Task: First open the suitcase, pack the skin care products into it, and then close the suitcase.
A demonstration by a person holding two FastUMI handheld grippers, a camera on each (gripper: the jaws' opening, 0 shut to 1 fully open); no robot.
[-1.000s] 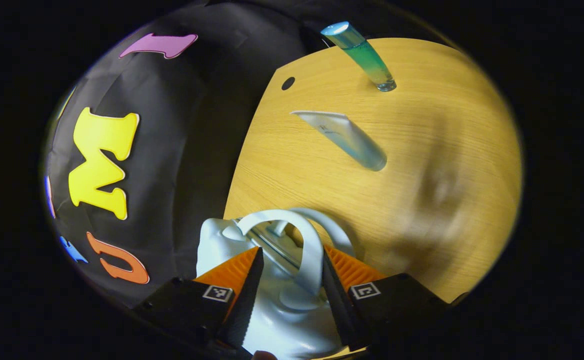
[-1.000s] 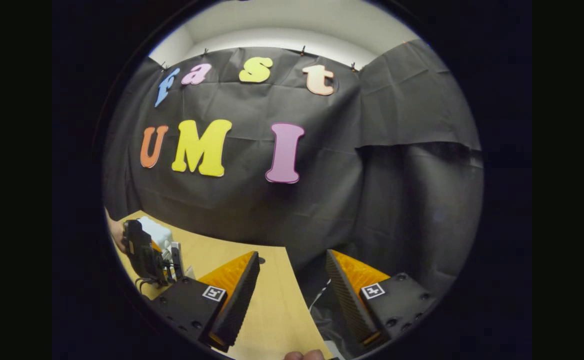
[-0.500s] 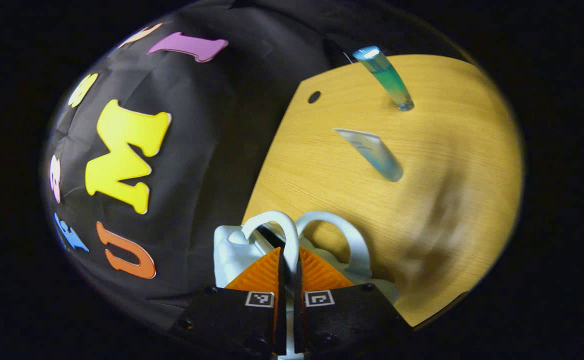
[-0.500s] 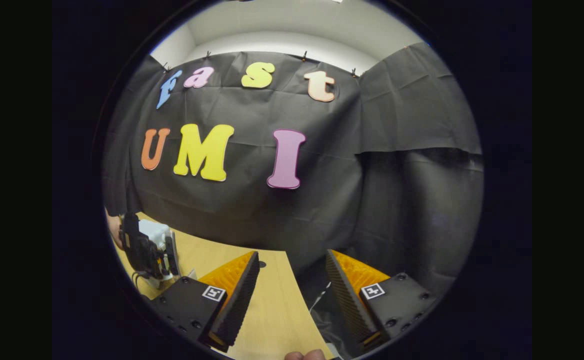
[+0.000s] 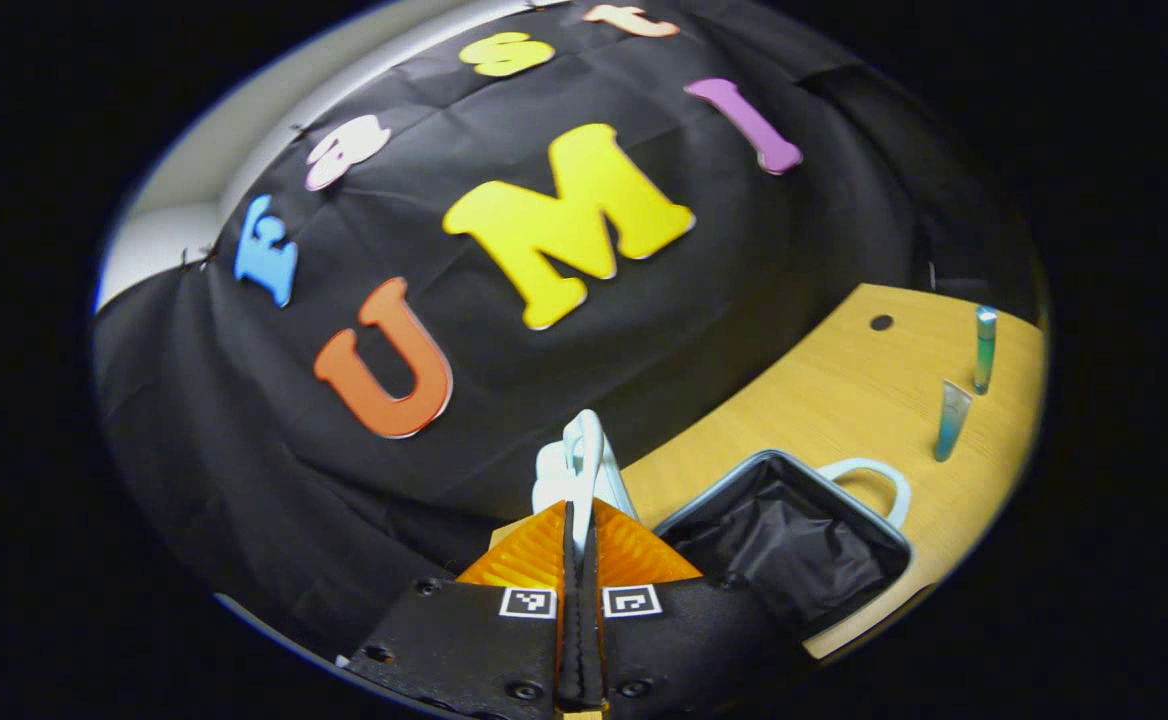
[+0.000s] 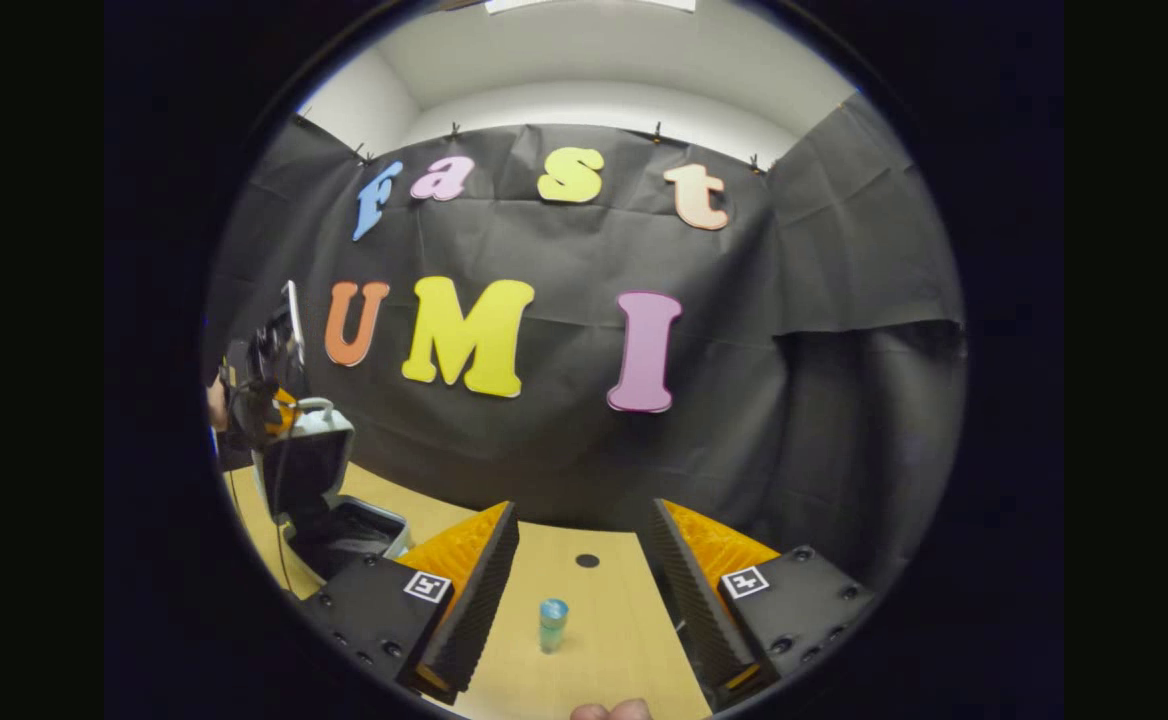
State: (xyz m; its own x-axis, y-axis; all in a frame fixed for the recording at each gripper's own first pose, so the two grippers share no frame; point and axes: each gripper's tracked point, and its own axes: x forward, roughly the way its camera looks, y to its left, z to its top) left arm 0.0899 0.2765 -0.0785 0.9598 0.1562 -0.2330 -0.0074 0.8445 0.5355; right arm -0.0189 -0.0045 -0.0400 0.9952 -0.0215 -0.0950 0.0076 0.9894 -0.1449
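Jaws: left gripper (image 5: 579,525) pinching suitcase lid handle (image 5: 584,455), suitcase (image 5: 794,530) open; right gripper (image 6: 584,570) spread above teal bottle (image 6: 552,624).

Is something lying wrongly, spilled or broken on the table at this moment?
Nothing stands out. The suitcase is open, its lid handle pinched in the left gripper. Two skin care tubes lie unpacked on the table.

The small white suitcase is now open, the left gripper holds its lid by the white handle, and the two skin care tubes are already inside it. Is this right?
Not entirely. The small white suitcase is open and the left gripper is shut on the lid's white handle, but the two skin care tubes stand on the wooden table, outside the case, as the left gripper view shows.
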